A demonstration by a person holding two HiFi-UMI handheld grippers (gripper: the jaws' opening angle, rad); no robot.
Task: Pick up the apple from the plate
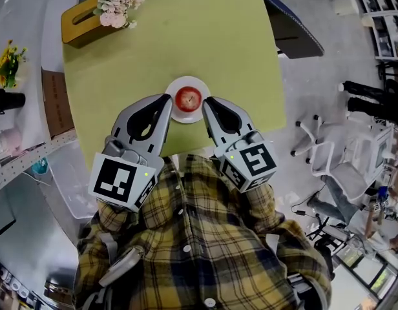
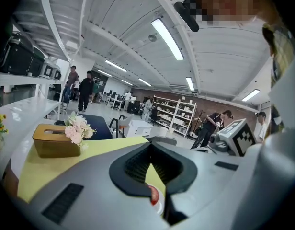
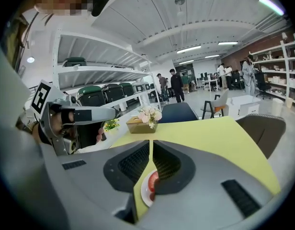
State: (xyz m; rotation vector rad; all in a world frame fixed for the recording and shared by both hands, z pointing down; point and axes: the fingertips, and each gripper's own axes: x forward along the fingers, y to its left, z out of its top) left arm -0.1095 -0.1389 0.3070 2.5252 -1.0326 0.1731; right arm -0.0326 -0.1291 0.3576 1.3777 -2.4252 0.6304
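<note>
While on its white plate (image 1: 199, 81) — glossy red apple (image 1: 188, 98).

We find no words, numbers or brand names that we can read in any view. The only sign-like marks are two black-and-white patterns of blocks, with no letters in them: the left marker (image 1: 117, 180) on the cube of the left tongs (image 1: 167, 98), and the right marker (image 1: 255, 160) on the cube of the right tongs (image 1: 207, 101). Any print on the far shelves (image 2: 178, 111) is too small for us to make out.
</note>
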